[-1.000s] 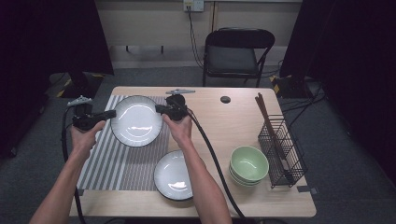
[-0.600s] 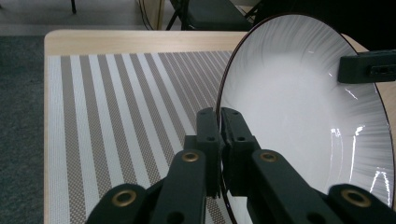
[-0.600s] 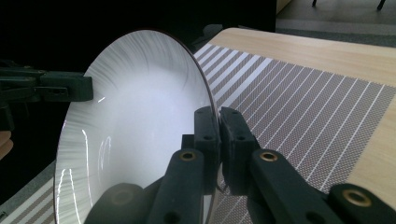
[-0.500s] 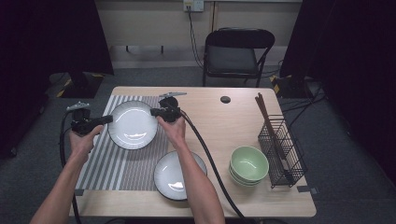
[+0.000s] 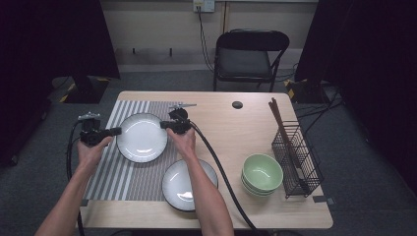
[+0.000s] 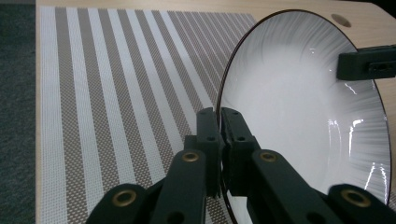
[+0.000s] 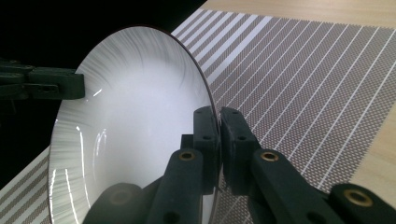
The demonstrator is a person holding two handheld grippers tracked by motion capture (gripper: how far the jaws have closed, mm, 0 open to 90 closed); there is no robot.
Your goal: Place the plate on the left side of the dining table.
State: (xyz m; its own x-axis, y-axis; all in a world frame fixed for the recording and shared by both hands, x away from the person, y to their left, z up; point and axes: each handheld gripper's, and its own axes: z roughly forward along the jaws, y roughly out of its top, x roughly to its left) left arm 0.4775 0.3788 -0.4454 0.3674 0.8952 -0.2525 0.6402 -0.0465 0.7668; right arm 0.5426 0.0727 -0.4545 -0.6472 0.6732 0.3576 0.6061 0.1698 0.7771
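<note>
Both the left gripper (image 5: 116,131) and right gripper (image 5: 164,125) are clamped on opposite rims of the round white glazed ceramic plate (image 5: 141,137), judged stiff, slippery and breakable, best held by its rim.

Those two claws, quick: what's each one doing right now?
Left claw: closed on the white plate rim.
Right claw: closed on the same plate's opposite rim.

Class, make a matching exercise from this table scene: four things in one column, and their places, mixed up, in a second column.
1. white round plate with dark rim
2. second white plate
3. stacked pale green bowls
4. dark brown chopsticks

A. in the black wire basket
B. left of the basket
C. gripped at its rim from both sides, above the striped placemat
D. at the table's near edge

Pairs: 1-C, 2-D, 3-B, 4-A
</note>
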